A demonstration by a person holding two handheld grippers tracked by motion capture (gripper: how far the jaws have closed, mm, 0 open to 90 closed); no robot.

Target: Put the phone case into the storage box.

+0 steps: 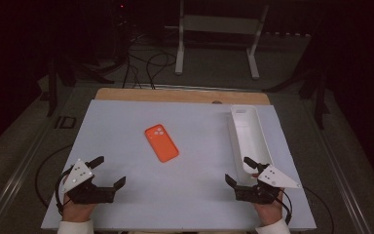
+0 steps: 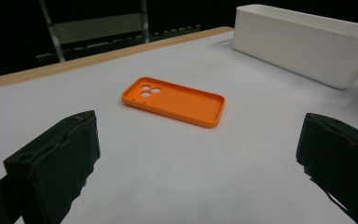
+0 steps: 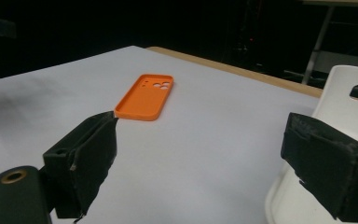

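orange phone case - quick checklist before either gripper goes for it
1. Orange phone case lies flat in the open on the white table cover, hollow side up: ok.
2. Left gripper jaws open, nothing between them: ok.
3. Right gripper jaws open, nothing between them: ok.
4. Path from either gripper to the case free of other things: ok.
5. White bin apart from the case: ok.
6. Right gripper stands close to the bin's near end; touching or not: cannot tell.
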